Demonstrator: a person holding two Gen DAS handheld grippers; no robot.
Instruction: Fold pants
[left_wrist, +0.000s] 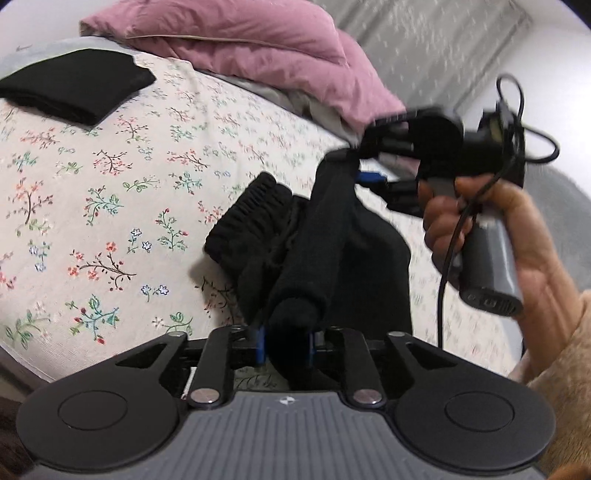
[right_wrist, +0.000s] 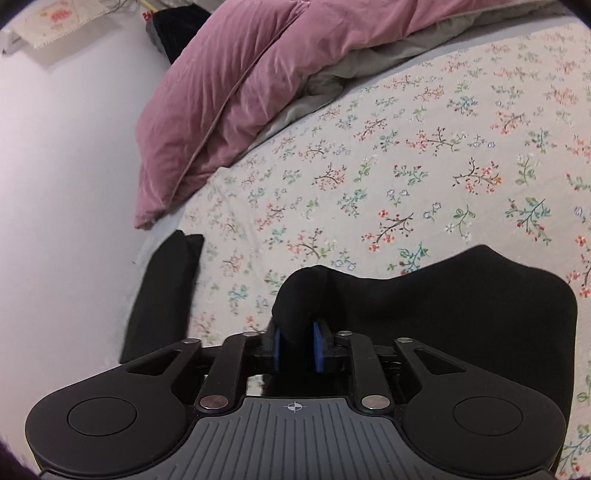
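The pants (left_wrist: 317, 236) are held off the bed (left_wrist: 110, 206) near the middle of the left wrist view, black cloth hanging from two grips at once. The left tongs (left_wrist: 286, 339), at the lower centre of that view, are clenched on a bunched end of the cloth, which passes between the blue pads (left_wrist: 260, 341). The right tongs (left_wrist: 354, 157), at the upper right of the same view and blurred, appear to pinch another edge higher up, so that the cloth is stretched between the two and can hang straight before it is laid down.

In the right wrist view the right tongs (right_wrist: 297, 349) are closed on a fold of the pants (right_wrist: 461, 314), which fills the lower right of the frame; the grip is taken near an edge, probably so that the cloth is spread, not dragged.

A folded black garment (left_wrist: 74, 86) lies at the upper left of the left view, set well apart so that the floral middle of the bed is left free. A pink pillow (right_wrist: 229, 92) lies at the top of the frame.
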